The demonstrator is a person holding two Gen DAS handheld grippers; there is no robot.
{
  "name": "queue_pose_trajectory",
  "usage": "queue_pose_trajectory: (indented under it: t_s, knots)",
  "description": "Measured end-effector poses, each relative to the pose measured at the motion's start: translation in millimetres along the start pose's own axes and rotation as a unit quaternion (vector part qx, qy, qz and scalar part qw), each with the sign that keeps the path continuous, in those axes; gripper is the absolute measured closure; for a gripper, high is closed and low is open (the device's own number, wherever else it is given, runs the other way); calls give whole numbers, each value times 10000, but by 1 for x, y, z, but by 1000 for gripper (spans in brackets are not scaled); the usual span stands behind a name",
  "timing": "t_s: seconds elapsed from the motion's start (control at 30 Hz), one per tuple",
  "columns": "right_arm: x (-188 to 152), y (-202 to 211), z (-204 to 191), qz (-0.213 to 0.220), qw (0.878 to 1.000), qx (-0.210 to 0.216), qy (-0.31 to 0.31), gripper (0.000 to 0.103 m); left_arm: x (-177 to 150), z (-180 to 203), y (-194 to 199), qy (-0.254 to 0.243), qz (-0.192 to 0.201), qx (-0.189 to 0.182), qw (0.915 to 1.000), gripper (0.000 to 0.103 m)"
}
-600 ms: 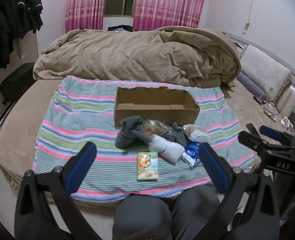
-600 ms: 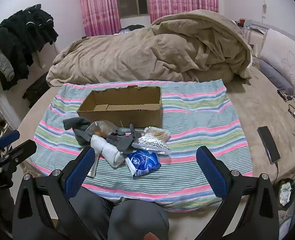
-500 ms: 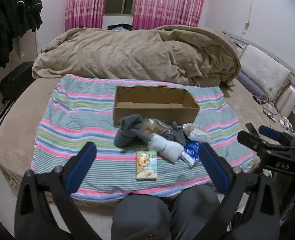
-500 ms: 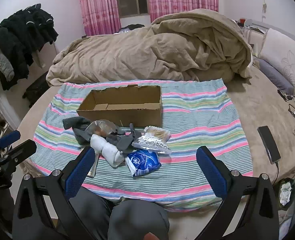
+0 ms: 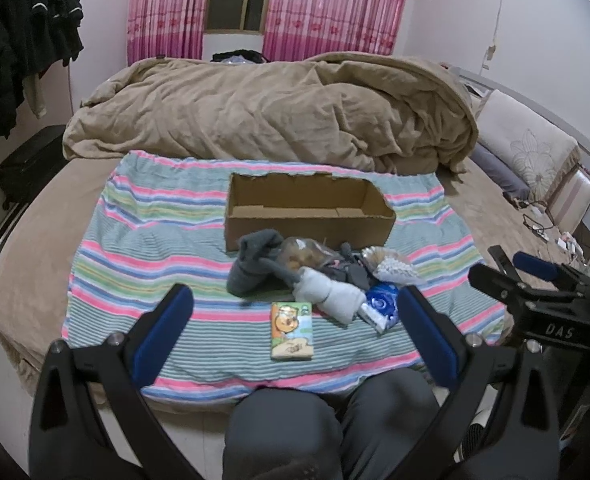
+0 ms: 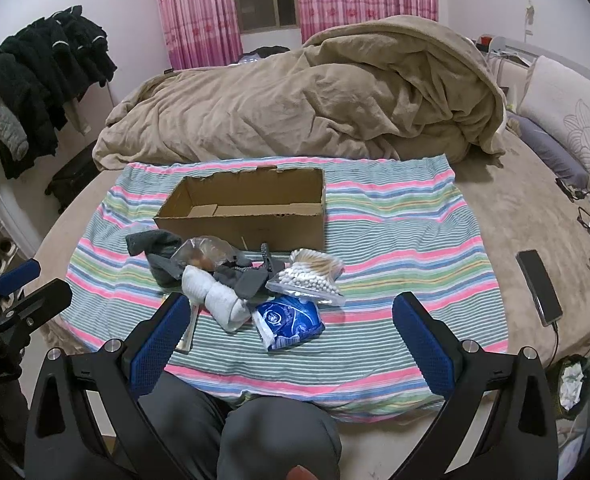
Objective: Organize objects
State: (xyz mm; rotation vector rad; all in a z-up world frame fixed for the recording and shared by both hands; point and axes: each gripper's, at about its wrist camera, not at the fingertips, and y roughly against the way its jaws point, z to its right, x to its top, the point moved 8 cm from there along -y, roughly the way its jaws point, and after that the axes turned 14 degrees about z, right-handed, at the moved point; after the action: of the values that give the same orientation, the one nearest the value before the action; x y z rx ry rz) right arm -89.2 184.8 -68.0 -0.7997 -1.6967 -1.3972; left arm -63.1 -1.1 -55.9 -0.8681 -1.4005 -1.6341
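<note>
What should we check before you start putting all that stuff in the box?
1. Cardboard box open on top and nothing in it: ok.
2. Left gripper jaws wide apart, holding nothing: ok.
3. Right gripper jaws wide apart, holding nothing: ok.
4. Small cartoon packet lies alone, easy to pick: ok.
5. White sock, grey socks and cotton swab bag separated: not ok, piled together.
6. Anything hidden under the pile: cannot tell.

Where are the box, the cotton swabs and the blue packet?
box [image 6: 251,226]: right wrist view, on its front wall.
cotton swabs [image 6: 309,278]: right wrist view, middle of the clear bag.
blue packet [image 6: 289,318]: right wrist view, centre of its printed face.
</note>
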Motion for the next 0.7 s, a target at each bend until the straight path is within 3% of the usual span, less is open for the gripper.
queue_pose_trajectory:
  t_s: [0.7]
  knots:
    - [-3,2,0,-6,10000,-6,-2,0,-3,3,4,-40,13,-75,10000,1]
